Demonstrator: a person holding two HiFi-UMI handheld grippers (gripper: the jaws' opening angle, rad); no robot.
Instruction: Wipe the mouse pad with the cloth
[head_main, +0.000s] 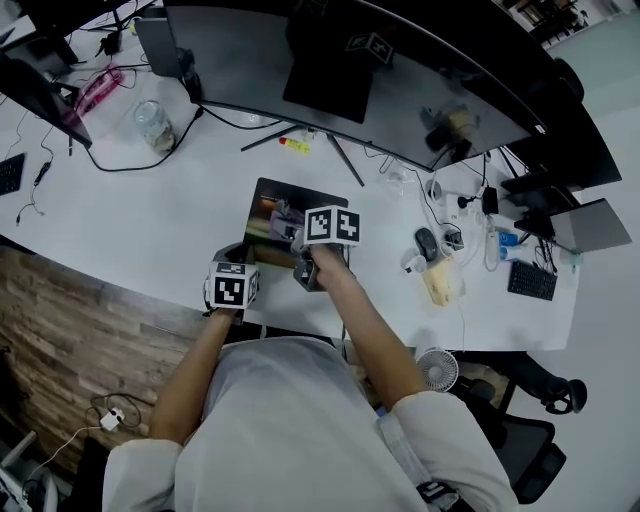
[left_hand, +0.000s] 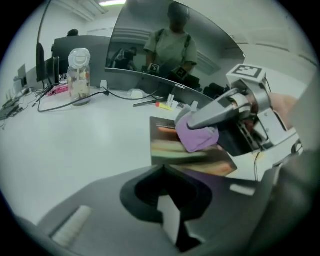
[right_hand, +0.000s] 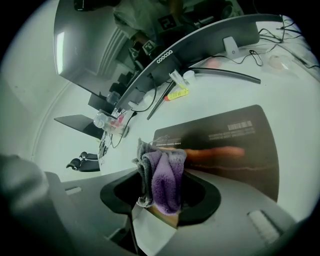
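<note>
Mouse pad (head_main: 295, 197) wipe looks under way, far half left: right claw (right_hand: 161, 167) pinches purple cloth (right_hand: 167, 182) at its 6 o'clock edge; left claw (left_hand: 162, 169) pressed together, empty.

fuzzy purple cloth (right_hand: 166, 181), smooth mouse pad (right_hand: 242, 142)

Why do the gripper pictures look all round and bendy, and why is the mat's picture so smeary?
Left gripper view: the wide lens bends the monitor and leaves black corners, and the mouse pad print looks streaked and soft. Right gripper view: the same round bending, with the cloth fairly sharp up close. Head view: the lines are less bent, but the pad is small and its print is blurry.
</note>
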